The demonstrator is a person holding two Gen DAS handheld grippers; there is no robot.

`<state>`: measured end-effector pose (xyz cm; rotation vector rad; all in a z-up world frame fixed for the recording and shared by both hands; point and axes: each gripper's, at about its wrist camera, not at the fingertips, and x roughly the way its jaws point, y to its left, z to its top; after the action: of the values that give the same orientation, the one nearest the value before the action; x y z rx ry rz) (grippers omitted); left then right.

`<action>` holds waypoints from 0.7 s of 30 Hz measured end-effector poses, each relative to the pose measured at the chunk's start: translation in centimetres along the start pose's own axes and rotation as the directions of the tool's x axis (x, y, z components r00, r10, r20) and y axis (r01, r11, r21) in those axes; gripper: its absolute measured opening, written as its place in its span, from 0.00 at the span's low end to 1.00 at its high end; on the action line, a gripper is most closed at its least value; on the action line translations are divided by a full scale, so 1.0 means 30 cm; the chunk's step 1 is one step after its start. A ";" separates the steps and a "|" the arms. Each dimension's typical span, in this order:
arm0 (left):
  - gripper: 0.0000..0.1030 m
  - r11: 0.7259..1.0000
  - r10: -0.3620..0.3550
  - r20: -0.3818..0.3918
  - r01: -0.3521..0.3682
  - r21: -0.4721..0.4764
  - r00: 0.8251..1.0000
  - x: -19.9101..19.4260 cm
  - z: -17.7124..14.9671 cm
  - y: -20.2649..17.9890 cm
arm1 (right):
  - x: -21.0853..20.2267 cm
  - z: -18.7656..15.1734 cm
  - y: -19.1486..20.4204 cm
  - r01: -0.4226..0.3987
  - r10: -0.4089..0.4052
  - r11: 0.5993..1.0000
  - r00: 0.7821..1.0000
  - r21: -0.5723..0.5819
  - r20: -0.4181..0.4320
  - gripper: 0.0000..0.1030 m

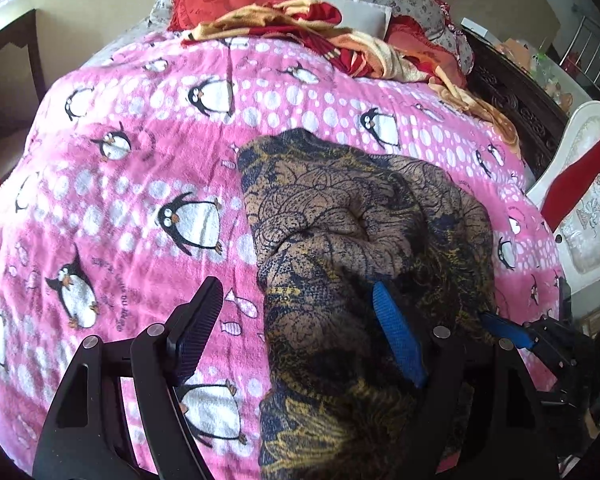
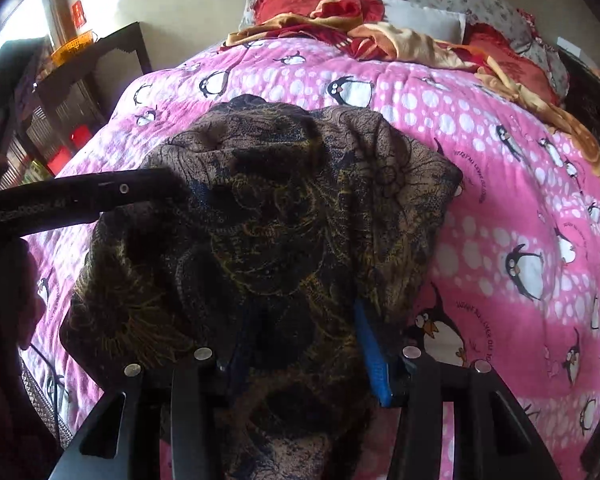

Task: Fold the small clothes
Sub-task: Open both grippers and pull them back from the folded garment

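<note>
**Garment bunched on bed; right jaws gripping**

The brown-and-navy patterned garment [image 1: 364, 240] lies crumpled on the pink penguin blanket [image 1: 140, 184]. My left gripper [image 1: 300, 332] stands released, its jaws spread over the cloth's left edge. My right gripper [image 2: 296, 344] grasps the garment's near fold.

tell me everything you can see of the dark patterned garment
The garment is thin brown fabric printed with navy and yellow flower outlines. It lies crumpled and partly folded on the pink penguin blanket. The right gripper is closed on its near edge; the left gripper stands open over its left edge.
</note>
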<state>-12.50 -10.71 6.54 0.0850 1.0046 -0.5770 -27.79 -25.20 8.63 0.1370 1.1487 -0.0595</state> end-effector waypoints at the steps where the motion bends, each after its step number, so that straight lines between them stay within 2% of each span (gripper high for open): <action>1: 0.76 1.000 0.005 0.016 -0.005 0.007 1.000 -0.020 -0.002 -0.003 | -0.015 0.005 0.005 0.007 -0.007 1.000 1.000 0.002 0.000 0.45; 5: 0.76 0.999 0.029 0.073 -0.031 0.030 0.997 -0.096 -0.015 -0.018 | -0.095 0.018 0.004 0.007 -0.009 0.999 0.999 0.043 0.046 0.48; 7: 0.76 0.999 0.035 0.093 -0.038 0.031 0.995 -0.129 -0.022 -0.023 | -0.136 0.019 0.006 0.032 -0.039 0.996 0.996 0.085 0.078 0.58; 8: 0.76 0.999 0.038 0.106 -0.042 0.034 0.994 -0.147 -0.026 -0.027 | -0.151 0.020 0.005 0.043 -0.053 0.994 0.994 0.105 0.091 0.71; 9: 0.76 0.998 0.043 0.117 -0.048 0.040 0.992 -0.162 -0.028 -0.031 | -0.168 0.022 0.004 0.055 -0.069 0.991 0.992 0.125 0.108 0.79; 14: 0.76 0.995 0.059 0.166 -0.070 0.066 0.984 -0.228 -0.038 -0.045 | -0.214 0.038 0.012 0.109 -0.134 0.976 0.983 0.191 0.125 0.79; 21: 0.76 0.992 0.077 0.202 -0.095 0.082 0.976 -0.281 -0.051 -0.055 | -0.245 0.047 0.029 0.096 -0.133 0.970 0.979 0.223 0.153 0.82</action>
<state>-17.88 -8.09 12.88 0.1484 0.7764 -0.5403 -29.42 -24.71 15.96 0.2524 0.9792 -0.2938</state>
